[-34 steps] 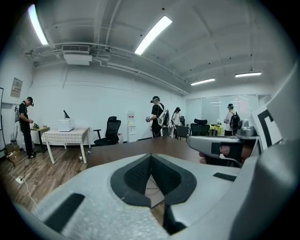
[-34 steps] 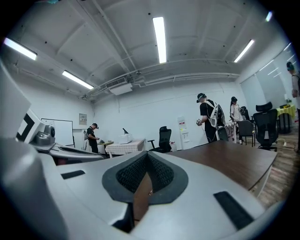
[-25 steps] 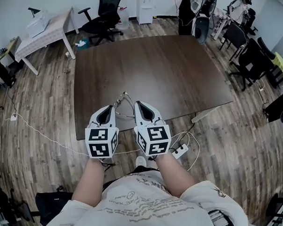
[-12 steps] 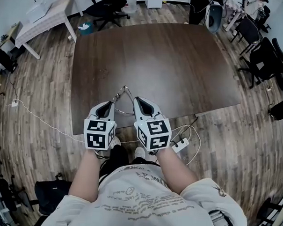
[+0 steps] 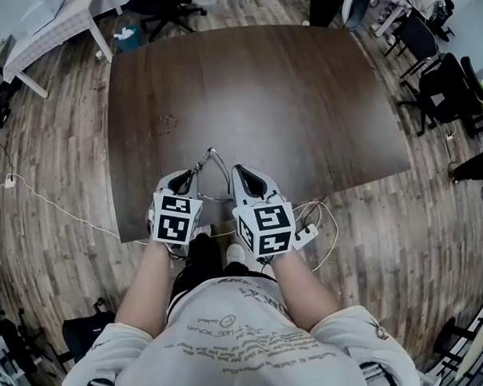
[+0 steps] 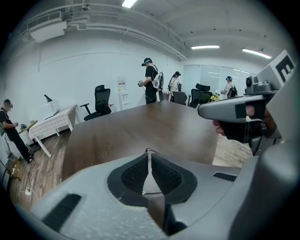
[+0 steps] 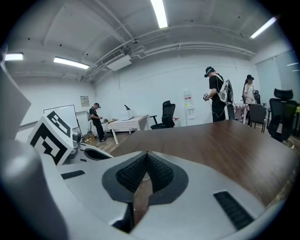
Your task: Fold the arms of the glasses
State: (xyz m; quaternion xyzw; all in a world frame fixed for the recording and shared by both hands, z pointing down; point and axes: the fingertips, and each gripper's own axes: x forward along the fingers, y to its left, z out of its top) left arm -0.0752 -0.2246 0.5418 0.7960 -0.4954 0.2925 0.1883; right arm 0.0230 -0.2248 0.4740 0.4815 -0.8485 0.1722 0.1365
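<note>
Carefully is the word for this step, as I judge it: one gripper should only steady the thin wire frame while the other swings an arm in about its hinge. A slow arc with no twisting would keep the wire from bending or slipping out of the pads.

The left gripper (image 5: 193, 176) has its jaws pressed together, and in the left gripper view a fine wire of the glasses (image 6: 149, 151) stands out just past the tips, pinched between them. The right gripper (image 5: 237, 174) is likewise closed tight. A faint wire shows between its pads in the right gripper view, so it seems to pinch the frame too.

The glasses (image 5: 212, 154) span the gap between the two grippers, above the near edge of the table (image 5: 254, 93). I cannot tell whether they touch the table.
</note>
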